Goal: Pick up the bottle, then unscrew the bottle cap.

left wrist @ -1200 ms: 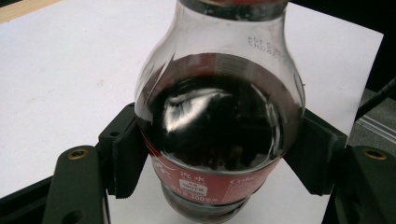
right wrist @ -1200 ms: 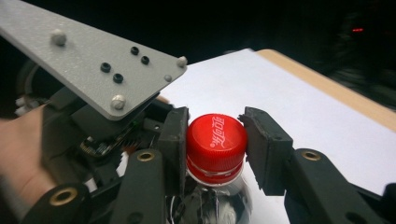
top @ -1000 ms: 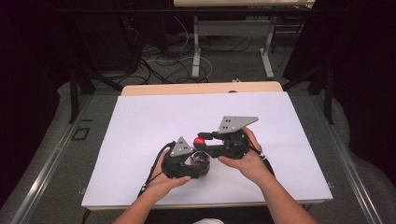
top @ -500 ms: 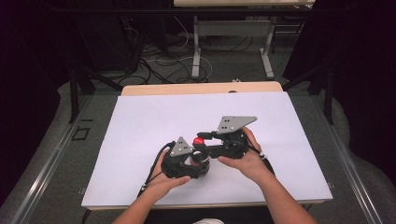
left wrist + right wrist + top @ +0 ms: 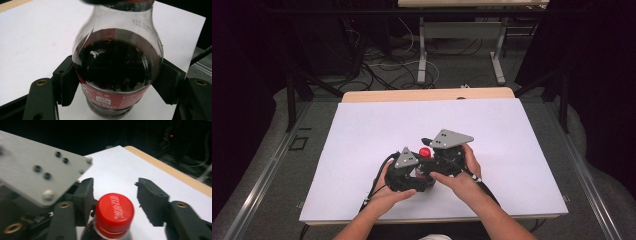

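Note:
A small cola bottle [image 5: 117,70] with dark drink and a red label stands on the white table sheet [image 5: 362,130]. My left gripper [image 5: 117,85] is shut on its belly, with a pad [image 5: 67,85] pressing on each side. In the high view the left gripper [image 5: 418,169] sits low beside the red cap [image 5: 425,152]. My right gripper [image 5: 116,189] straddles that red cap [image 5: 114,213]. Its jaws have just been opening: the cap lies near the left jaw and stands clear of the right one. In the high view the right gripper [image 5: 430,154] comes in from the right.
The grey plate [image 5: 37,170] of the left gripper crowds the left of the right gripper view. A wooden table edge [image 5: 427,94] runs along the far side of the sheet. Beyond it, cables and metal desk legs [image 5: 422,55] stand on the floor.
The right gripper has shifted left and a little nearer, over the cap. The left hand and the bottle have stayed put.

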`<state>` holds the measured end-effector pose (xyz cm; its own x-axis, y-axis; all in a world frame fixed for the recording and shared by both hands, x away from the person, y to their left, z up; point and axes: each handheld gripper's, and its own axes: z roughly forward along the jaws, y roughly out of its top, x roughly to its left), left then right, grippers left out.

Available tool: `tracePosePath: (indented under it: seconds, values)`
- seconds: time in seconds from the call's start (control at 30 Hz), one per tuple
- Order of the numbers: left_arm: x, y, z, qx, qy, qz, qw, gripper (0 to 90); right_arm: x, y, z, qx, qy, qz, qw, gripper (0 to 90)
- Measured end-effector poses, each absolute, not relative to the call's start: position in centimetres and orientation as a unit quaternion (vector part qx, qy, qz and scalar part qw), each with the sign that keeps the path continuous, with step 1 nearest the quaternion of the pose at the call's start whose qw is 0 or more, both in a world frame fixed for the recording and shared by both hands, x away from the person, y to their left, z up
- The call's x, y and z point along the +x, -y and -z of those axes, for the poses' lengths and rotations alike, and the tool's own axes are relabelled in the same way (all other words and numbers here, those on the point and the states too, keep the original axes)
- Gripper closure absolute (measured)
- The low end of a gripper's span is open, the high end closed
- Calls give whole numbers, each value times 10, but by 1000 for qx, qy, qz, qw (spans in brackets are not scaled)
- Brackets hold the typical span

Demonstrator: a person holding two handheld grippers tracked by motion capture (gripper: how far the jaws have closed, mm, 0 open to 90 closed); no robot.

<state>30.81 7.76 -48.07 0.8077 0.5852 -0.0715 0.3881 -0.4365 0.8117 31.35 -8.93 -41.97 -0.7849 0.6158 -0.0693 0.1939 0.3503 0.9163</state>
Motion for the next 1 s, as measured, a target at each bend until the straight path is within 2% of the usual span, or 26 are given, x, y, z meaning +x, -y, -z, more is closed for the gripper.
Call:
tracePosePath:
  seconds: [0.27,0.43,0.73,0.9,1.0]
  values:
    - [309,-78,481,839,-291,-117,445,301,311,96,419,257,-793,-519,191,599]
    - [309,-76,481,841,-288,-111,444,301,311,100,419,246,-797,-520,183,607]
    - [306,-75,479,845,-269,-100,451,301,332,117,415,156,-822,-540,92,613]
    - [305,-75,479,846,-261,-101,453,301,339,122,412,108,-834,-537,65,612]
    - [306,-75,479,850,-262,-96,446,301,340,122,414,117,-834,-536,58,601]
